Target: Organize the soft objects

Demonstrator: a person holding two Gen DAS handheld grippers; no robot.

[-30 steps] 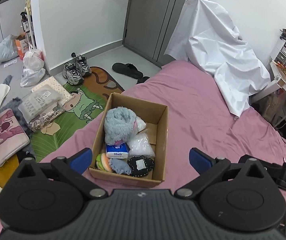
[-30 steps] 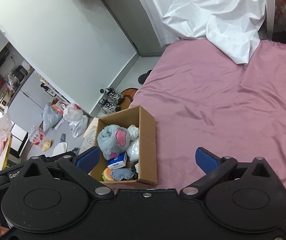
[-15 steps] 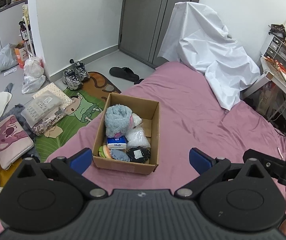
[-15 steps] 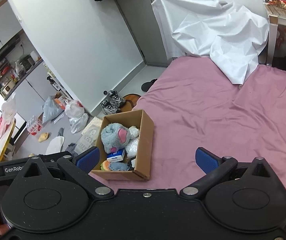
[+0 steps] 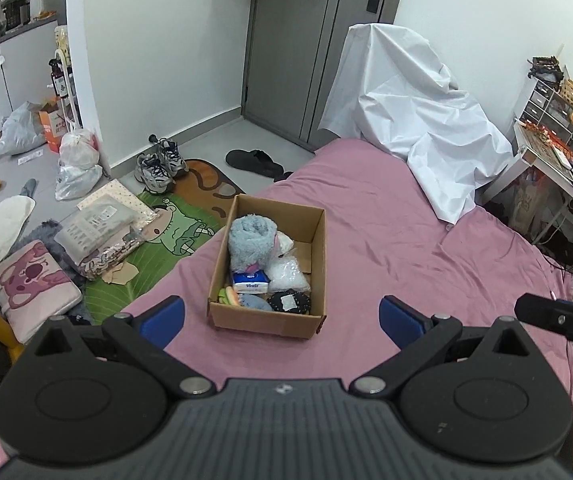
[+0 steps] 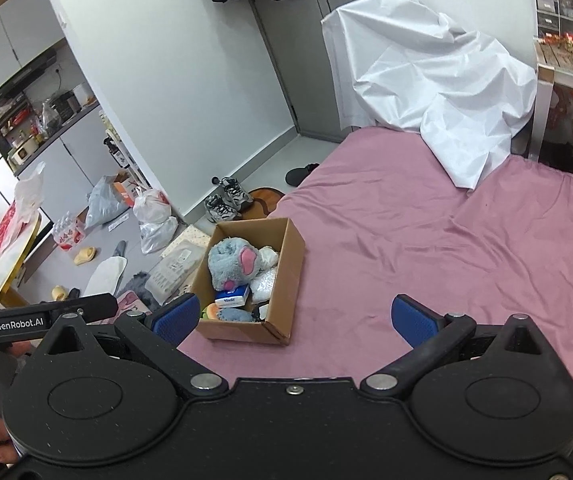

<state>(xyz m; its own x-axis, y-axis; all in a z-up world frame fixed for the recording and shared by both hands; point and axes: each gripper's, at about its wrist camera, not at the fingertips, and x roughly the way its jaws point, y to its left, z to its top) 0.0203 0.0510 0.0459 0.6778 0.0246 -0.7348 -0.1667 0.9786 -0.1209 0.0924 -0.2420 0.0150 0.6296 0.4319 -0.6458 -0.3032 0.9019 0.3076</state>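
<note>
Jaws on both the left gripper [image 5: 281, 317] and right gripper [image 6: 293, 319] are spread wide, holding nothing, up above the pink bed [image 5: 398, 248]. The cardboard box [image 5: 318, 256] sits on the bed near its floor-side edge, with the gray plush [image 5: 251, 243], tissue pack [image 5: 250, 282] and other soft bits inside.

Soft, even indoor light is filling both views, and nothing is looking dim. The pink bed [image 5: 386, 248] is showing a faint sheen along its wrinkles, while the white sheet [image 6: 438, 92] is glaring brightly without losing its folds. Shadows are staying weak and diffuse. Fisheye distortion is bending the walls and door at the edges. Focus is holding sharp, with no motion blur showing.
</note>
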